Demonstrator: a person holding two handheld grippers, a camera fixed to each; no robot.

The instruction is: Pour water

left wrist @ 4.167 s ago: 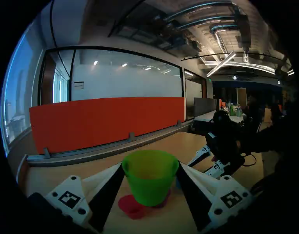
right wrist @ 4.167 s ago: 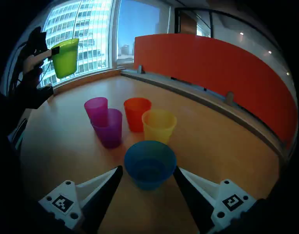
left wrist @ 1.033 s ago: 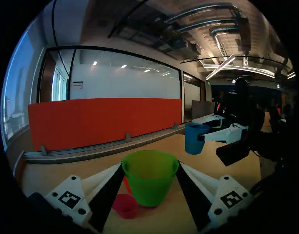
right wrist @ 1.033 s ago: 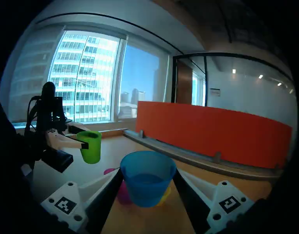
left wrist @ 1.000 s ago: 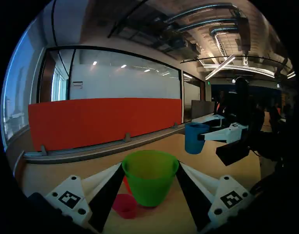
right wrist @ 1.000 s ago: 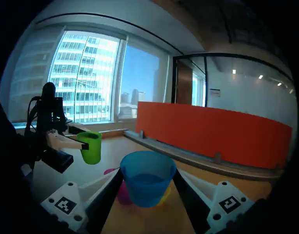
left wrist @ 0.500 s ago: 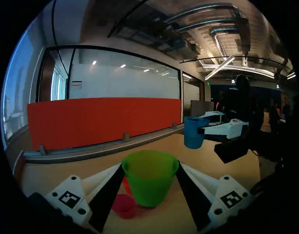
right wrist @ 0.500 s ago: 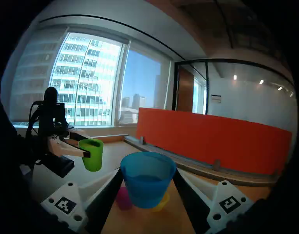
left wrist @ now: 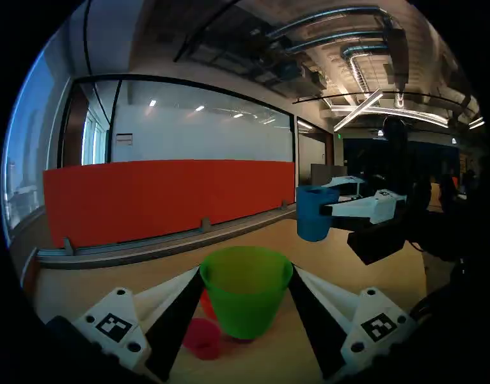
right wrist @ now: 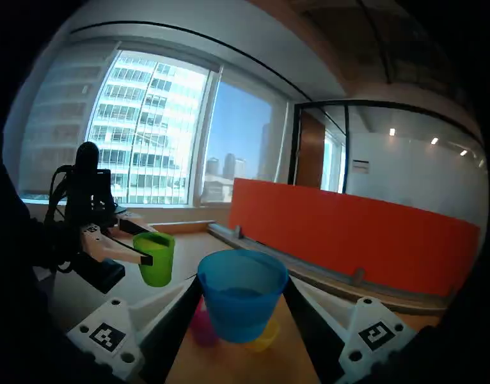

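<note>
Closest in the left gripper view, the left gripper (left wrist: 245, 274) has its fingers (left wrist: 174, 313) spread about a cup's width and pinching the green cup (left wrist: 246, 294) from both sides, holding it upright above the table (left wrist: 322, 256). Each finger carries a square black-and-white marker (left wrist: 114, 325), a pattern rather than writing. Under the green cup a pink cup (left wrist: 203, 337) and a red cup (left wrist: 208, 304) peek out on the table.

In the right gripper view, the right gripper (right wrist: 242, 281) clamps the blue cup (right wrist: 242, 297) the same way. A darker band through the cup's wall looks like water (right wrist: 240, 293), up to about mid-height. A magenta cup (right wrist: 202, 326) and a yellow cup (right wrist: 264, 336) sit just below it.

Farther off, each view catches the other gripper: the blue cup hangs to the right in the left gripper view, the green cup to the left in the right gripper view. Both are off the table and near each other.

Beyond runs an orange partition (left wrist: 168, 195), then a glass wall (left wrist: 200, 137) with a small sign (left wrist: 123, 139) too small to read. The left gripper view takes in ceiling pipes (left wrist: 347, 38), the right gripper view a window (right wrist: 149, 128) facing towers.
</note>
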